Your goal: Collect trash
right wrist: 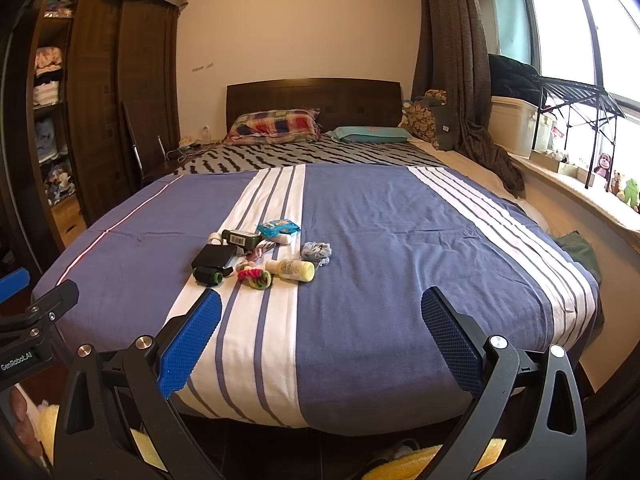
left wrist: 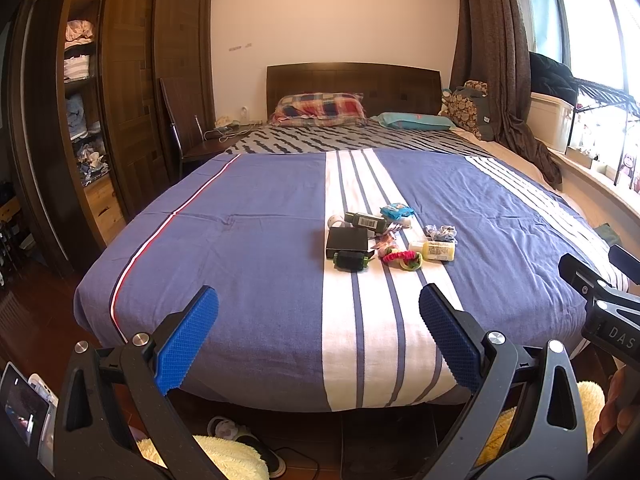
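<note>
Hovering low in frame, left tool (left wrist: 319, 304) and right tool (right wrist: 321, 306) both gape wide, empty; the trash pile (left wrist: 384, 238) sits mid-frame on the bed (left wrist: 248, 216).

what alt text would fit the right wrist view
A small pile of clutter, including a yellow bottle, a black box and a blue wrapper, lies on a blue-and-white striped bed. The open right gripper hovers at the bed's foot, holding nothing.
</note>
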The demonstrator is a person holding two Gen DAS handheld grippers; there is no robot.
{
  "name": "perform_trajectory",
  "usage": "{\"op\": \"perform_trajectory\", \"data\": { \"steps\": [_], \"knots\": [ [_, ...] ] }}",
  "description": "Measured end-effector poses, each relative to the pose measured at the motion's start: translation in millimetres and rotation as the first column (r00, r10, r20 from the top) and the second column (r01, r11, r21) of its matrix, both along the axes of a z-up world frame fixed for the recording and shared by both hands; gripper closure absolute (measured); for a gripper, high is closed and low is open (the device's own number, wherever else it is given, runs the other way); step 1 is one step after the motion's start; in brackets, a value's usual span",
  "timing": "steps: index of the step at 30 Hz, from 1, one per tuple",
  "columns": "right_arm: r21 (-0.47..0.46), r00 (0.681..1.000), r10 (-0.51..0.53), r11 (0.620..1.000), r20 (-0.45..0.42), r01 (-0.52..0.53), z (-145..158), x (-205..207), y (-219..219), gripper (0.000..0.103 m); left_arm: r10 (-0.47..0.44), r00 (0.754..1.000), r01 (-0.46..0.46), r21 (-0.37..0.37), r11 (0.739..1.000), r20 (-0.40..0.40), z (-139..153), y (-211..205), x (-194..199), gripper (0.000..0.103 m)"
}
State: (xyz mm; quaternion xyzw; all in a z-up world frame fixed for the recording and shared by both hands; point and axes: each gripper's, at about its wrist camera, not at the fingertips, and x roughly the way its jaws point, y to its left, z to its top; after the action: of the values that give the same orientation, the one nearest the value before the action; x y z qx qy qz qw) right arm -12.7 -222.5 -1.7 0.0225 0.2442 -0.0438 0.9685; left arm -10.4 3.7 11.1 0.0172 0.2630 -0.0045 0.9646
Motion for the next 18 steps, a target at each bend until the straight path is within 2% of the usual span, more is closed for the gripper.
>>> {"op": "perform_trajectory", "data": {
  "steps": [18],
  "knots": [
    [-0.001,1.000,0.000,1.000,0.002,0.000,0.5,-0.2,-0.1,0.003,-0.003,1.000,0.003,0.002,1.000,0.002,0.4,0.1,-0.9,0.008]
  ]
}}
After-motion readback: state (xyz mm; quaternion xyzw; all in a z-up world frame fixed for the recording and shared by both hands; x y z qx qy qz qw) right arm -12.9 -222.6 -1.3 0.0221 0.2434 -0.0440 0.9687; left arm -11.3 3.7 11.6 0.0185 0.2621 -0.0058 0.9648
